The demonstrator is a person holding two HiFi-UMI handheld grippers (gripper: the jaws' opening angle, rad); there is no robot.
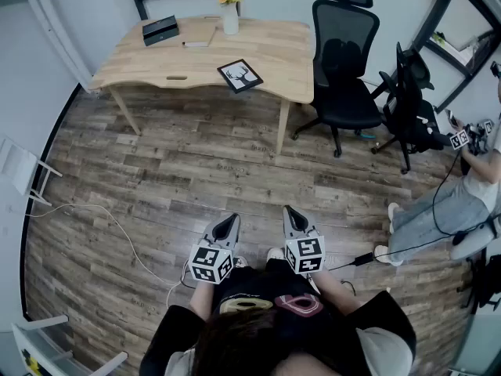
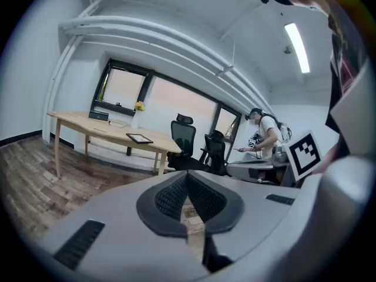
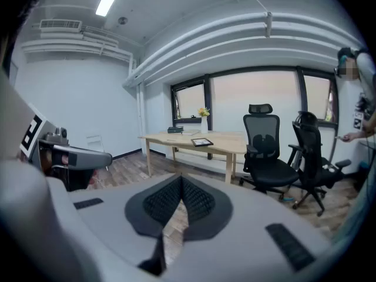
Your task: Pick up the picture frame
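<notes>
Frame [image 1: 239, 75] flat on desk [image 1: 274, 53], far off
Left hand-held gripper [image 1: 225, 227] and right hand-held gripper [image 1: 294, 220] closed, empty; frame looks light, stiff, likely fragile; pinch its near edge.

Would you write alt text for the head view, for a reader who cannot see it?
The left gripper and right gripper, both shut and empty, hover over a wood floor, well short of a wooden table where a picture frame lies flat.

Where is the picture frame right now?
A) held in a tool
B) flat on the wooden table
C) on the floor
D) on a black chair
B: the picture frame lies flat on the wooden table, near its front edge.
</notes>
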